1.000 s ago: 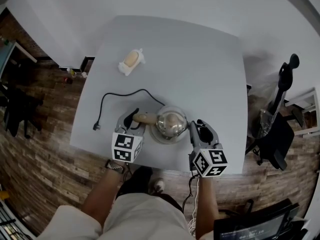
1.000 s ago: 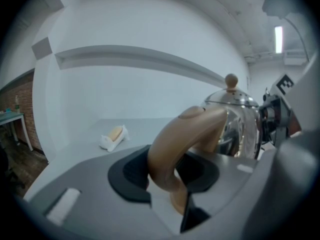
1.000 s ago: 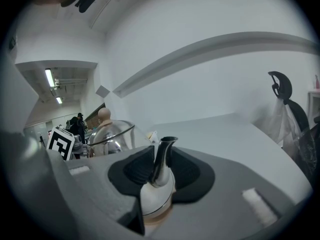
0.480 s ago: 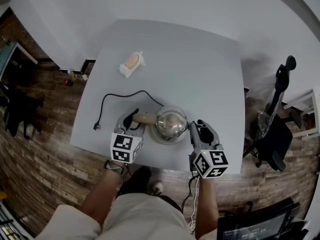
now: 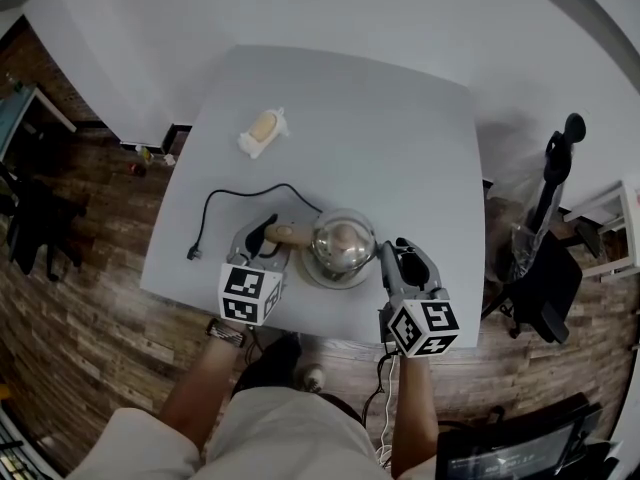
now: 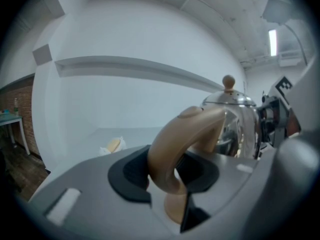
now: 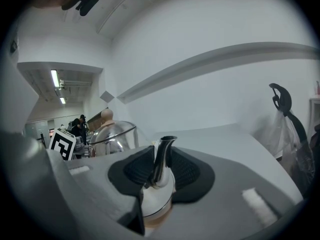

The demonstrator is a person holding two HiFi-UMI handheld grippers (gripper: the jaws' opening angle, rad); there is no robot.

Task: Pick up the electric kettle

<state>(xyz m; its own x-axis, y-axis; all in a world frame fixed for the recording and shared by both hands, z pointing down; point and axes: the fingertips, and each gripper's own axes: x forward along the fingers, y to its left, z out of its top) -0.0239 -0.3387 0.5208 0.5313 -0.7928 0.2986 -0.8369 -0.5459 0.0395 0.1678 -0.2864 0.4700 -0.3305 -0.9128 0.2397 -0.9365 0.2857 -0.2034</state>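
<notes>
The steel electric kettle [image 5: 343, 243] with a tan lid knob [image 6: 228, 81] sits between both grippers near the front edge of the grey table [image 5: 400, 138]. My left gripper [image 5: 268, 238] is shut on the kettle's tan curved handle [image 6: 180, 144], its dark pads on either side of it. My right gripper [image 5: 398, 258] is shut on the shiny spout [image 7: 162, 159], with the kettle's domed body [image 7: 112, 134] to its left. A pale round base [image 5: 318, 276] shows under the kettle; whether the two touch is hidden.
A black power cord [image 5: 230, 203] loops leftward on the table to its plug [image 5: 192, 254]. A small white and tan object [image 5: 262, 128] lies at the far left of the table. A black chair [image 5: 545, 268] stands off the right edge, over a wooden floor.
Both grippers and the kettle have risen slightly together. Both grips look the same as before.
</notes>
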